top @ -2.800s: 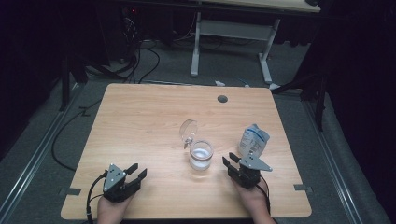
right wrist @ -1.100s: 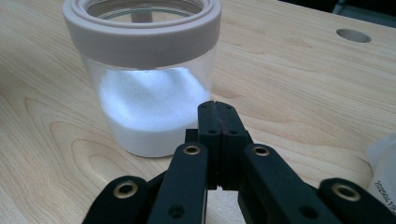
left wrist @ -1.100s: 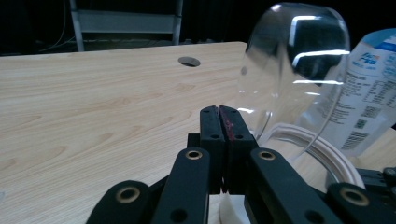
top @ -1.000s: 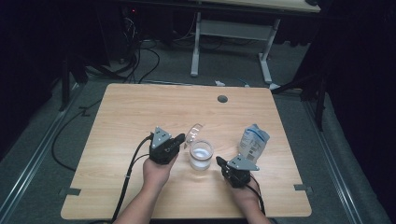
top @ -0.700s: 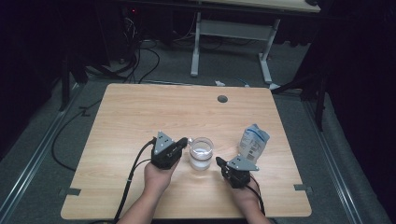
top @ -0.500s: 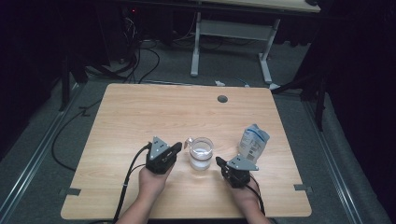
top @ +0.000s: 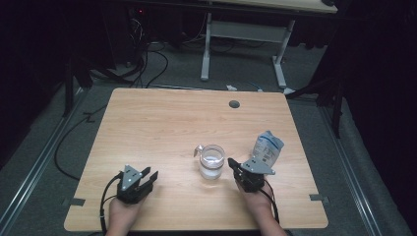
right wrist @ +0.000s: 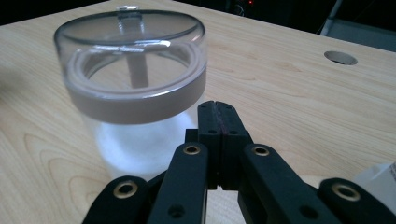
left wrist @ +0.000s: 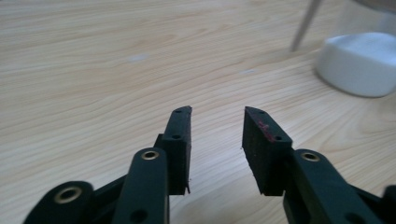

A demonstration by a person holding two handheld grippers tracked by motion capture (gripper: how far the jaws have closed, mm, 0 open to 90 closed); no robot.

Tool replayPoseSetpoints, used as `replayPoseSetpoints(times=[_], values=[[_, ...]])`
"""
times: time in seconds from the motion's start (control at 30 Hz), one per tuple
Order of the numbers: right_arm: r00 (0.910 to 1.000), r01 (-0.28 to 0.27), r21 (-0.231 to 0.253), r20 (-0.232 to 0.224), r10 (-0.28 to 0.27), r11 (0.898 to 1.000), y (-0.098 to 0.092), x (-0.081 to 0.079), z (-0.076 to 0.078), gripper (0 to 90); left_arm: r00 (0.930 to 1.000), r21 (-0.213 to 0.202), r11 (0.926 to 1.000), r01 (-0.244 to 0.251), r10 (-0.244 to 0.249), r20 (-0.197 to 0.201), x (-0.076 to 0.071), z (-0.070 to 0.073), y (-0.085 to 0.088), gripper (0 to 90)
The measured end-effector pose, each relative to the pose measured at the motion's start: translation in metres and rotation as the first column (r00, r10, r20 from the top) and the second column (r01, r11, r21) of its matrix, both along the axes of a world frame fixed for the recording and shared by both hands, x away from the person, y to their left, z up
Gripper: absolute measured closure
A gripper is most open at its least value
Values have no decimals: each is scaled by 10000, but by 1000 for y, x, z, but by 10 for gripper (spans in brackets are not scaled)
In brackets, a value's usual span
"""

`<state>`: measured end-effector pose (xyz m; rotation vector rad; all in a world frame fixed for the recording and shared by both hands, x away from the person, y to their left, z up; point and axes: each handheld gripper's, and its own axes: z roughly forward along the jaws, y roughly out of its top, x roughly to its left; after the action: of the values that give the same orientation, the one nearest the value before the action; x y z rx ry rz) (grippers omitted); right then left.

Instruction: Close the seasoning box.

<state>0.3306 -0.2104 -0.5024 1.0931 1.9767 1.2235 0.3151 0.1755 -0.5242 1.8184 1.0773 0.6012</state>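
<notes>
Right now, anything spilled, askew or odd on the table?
Nothing stands out. The jar stands upright with its lid seated level and white powder inside; no spill on the table. The bag behind the right tongs leans and looks crumpled, but it seems intact.

Three cameras: one fixed overhead, one riding on each handheld gripper.

The high view looks forward and down from above the person's near edge, taking in the whole table (top: 162, 123) and the floor beyond. The left gripper view sits low over the near left of the wood and looks along its own jaws toward the jar (left wrist: 362, 63) at its upper right. The right gripper view, just as low, faces the same jar (right wrist: 135, 93) from very close, with the far table edge behind it. All three share the jar (top: 212, 161) at the table's near middle.
</notes>
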Motion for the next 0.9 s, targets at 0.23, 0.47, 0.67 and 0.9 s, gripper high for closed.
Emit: replayPoseSetpoints(times=[0.23,0.47,0.67,0.9], values=[[9999,-62,-54,91,62,10000,5,7,-1,899,9976,-438,9969,-658,647,-251,-7,-5,31,568],[9997,-166,-197,186,169,9997,7,5,-1,899,9969,-333,9964,-786,782,-114,-9,-4,31,569],[9991,-358,-172,208,361,9992,11,-3,-1,899,9964,-470,9953,-843,839,-98,-10,-2,33,571],[9963,-829,-143,223,832,9965,23,-14,0,899,9962,-643,9941,-874,869,-93,-10,-1,35,574]])
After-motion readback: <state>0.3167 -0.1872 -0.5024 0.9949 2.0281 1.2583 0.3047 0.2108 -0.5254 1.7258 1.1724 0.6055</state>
